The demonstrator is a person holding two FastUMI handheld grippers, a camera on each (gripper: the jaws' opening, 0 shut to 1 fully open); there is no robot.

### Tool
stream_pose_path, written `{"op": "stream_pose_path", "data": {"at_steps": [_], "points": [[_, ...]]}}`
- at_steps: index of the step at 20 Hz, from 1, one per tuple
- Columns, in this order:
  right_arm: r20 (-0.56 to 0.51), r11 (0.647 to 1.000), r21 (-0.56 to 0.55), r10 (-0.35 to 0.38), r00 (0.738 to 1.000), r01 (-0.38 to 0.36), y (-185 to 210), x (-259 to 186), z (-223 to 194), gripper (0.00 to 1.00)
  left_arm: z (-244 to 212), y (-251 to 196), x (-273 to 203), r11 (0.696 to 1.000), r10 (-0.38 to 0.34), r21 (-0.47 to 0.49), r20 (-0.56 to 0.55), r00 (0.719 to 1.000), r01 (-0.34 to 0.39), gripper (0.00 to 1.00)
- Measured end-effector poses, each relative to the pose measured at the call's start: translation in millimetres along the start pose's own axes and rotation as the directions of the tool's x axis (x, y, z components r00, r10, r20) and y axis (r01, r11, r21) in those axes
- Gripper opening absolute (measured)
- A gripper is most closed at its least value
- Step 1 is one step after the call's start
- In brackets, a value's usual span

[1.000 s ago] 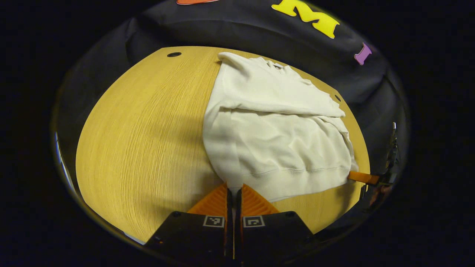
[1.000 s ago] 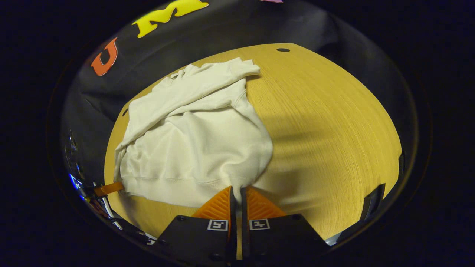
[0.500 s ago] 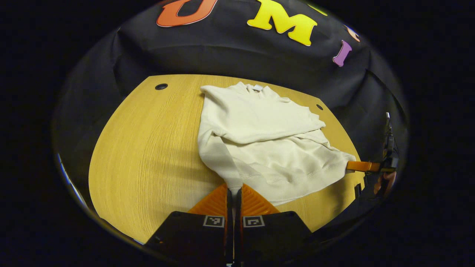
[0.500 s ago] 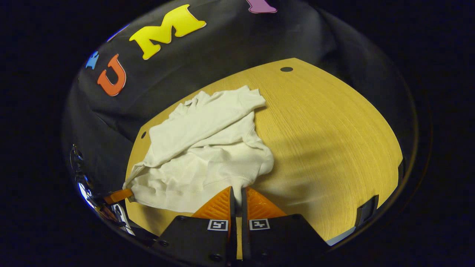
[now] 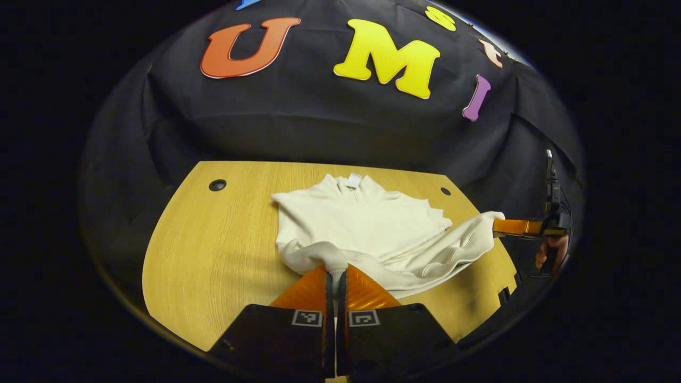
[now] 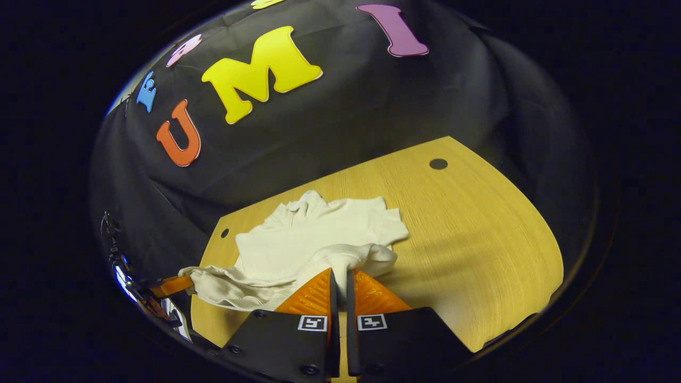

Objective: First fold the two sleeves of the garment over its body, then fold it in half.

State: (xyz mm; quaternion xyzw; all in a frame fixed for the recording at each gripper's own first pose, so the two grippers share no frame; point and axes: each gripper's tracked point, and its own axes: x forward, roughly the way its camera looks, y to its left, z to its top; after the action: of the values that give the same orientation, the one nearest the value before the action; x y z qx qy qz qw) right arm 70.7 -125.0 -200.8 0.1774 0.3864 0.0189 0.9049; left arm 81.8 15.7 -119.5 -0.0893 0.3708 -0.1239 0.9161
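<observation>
A cream sweatshirt [image 5: 367, 223] lies on the wooden table [image 5: 213, 239], sleeves folded over its body, collar toward the far wall. Its bottom hem is lifted off the table and bends over the body. My left gripper [image 5: 335, 272] is shut on one hem corner. Farther right in the left gripper view, my right gripper [image 5: 511, 227] pinches the other hem corner, with a hand behind it. In the right gripper view the sweatshirt [image 6: 319, 239] bunches just ahead of my right gripper [image 6: 340, 274], shut on the hem. At the left edge, the left gripper [image 6: 170, 285] holds the far corner.
The table [image 6: 479, 239] has round cable holes near its far corners [image 5: 217, 185] [image 6: 438, 164]. The dark cloth wall hangs right behind the table's far edge. Bare wood stretches left of the garment in the left gripper view and right of it in the right gripper view.
Both grippers have risen and moved toward the collar, carrying the hem up and over. The flat lower half of the sweatshirt now hangs lifted and bunched between them.
</observation>
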Motion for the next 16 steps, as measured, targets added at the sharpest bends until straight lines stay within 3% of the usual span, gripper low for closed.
{"op": "stream_pose_path", "data": {"at_steps": [4,7,11,16], "points": [[0.049,0.999,-0.027,0.025,0.999,-0.023,17,23,65,0.06,57,13,18,0.996,0.019,-0.093,0.034,0.999,-0.016,0.04],[0.049,0.999,-0.043,0.023,0.999,-0.021,18,52,90,0.06,87,20,47,0.983,0.016,-0.182,0.032,0.999,-0.01,0.04],[0.029,0.999,-0.039,-0.006,1.0,0.007,10,103,96,0.06,112,31,102,0.982,0.04,-0.187,0.045,0.998,-0.031,0.04],[-0.003,0.997,-0.058,-0.054,0.999,0.054,-12,172,85,0.06,113,51,173,0.98,0.077,-0.188,0.058,0.995,-0.065,0.04]]}}
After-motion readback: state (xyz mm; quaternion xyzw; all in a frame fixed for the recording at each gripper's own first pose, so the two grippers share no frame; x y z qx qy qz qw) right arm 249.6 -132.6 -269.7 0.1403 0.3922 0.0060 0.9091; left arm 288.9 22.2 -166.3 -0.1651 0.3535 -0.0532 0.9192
